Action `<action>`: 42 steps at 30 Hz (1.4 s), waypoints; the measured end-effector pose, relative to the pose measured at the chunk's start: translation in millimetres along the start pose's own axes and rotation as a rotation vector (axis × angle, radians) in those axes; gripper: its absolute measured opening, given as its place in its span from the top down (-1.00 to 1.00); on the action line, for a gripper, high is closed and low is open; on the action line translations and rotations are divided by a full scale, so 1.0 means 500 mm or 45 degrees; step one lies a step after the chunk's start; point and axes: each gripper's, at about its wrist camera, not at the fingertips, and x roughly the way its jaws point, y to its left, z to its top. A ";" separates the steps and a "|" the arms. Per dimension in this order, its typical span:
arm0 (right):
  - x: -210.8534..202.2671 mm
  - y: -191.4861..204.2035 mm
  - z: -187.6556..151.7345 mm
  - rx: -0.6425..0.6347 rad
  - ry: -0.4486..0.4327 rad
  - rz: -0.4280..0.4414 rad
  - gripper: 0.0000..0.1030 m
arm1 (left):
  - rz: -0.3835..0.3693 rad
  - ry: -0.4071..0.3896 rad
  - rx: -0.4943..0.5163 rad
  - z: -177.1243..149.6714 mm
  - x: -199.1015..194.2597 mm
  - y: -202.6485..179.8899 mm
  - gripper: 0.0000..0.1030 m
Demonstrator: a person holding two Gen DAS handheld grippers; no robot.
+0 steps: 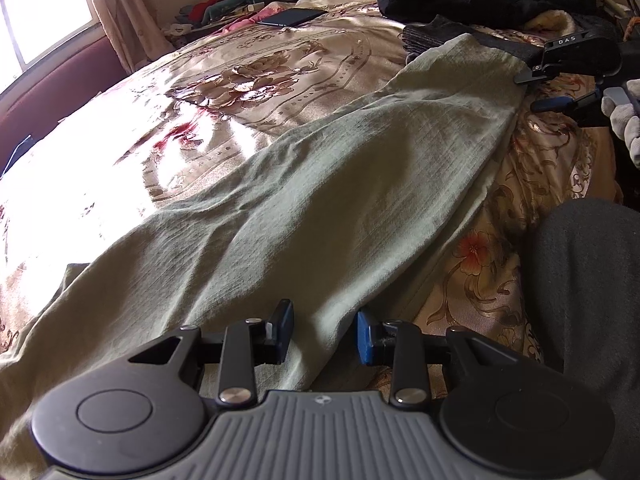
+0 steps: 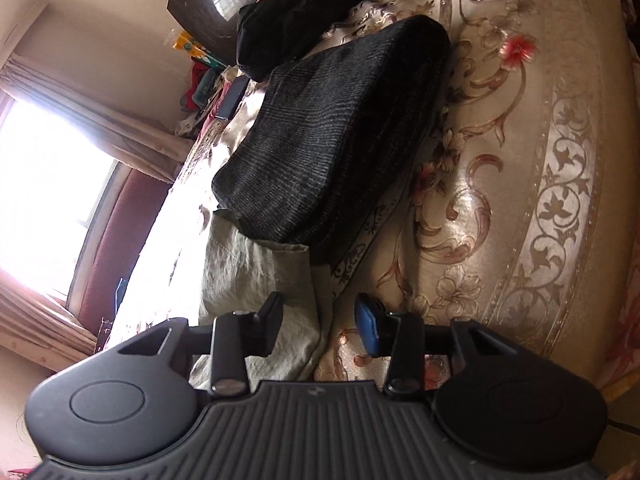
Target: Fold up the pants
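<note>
So the pants (image 1: pixel 304 184) are a pale sage-green, kind of crinkly linen-looking fabric, laid out long across the floral bedspread (image 1: pixel 256 64). From the left wrist view they stretch away from the left gripper (image 1: pixel 325 336) toward the far right, narrowing at the far end, where the right gripper (image 1: pixel 560 80) sits at the cuff. Lots of soft wrinkles, and a seam edge runs along the right side, just ahead of the right-hand finger of the left gripper. Both legs seem stacked on each other, though I can't tell for sure.

The left gripper's jaws are spread wide with nothing between them, hovering right over the near part of the fabric; I can't tell if the tips touch it.

In the right wrist view the right gripper (image 2: pixel 320 326) is also spread wide, gripping nothing. The cuff end of the pants (image 2: pixel 256 280) lies just ahead of its left finger, hem stitching visible. Right beyond that, a dark grey ribbed folded garment (image 2: pixel 332 136) overlaps the end of the pants, and a black piece of clothing (image 2: pixel 280 20) sits further out.
</note>
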 end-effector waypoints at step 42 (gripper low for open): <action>-0.010 -0.023 0.064 0.126 0.009 0.133 0.82 | -0.138 0.014 0.069 -0.020 -0.039 -0.068 0.01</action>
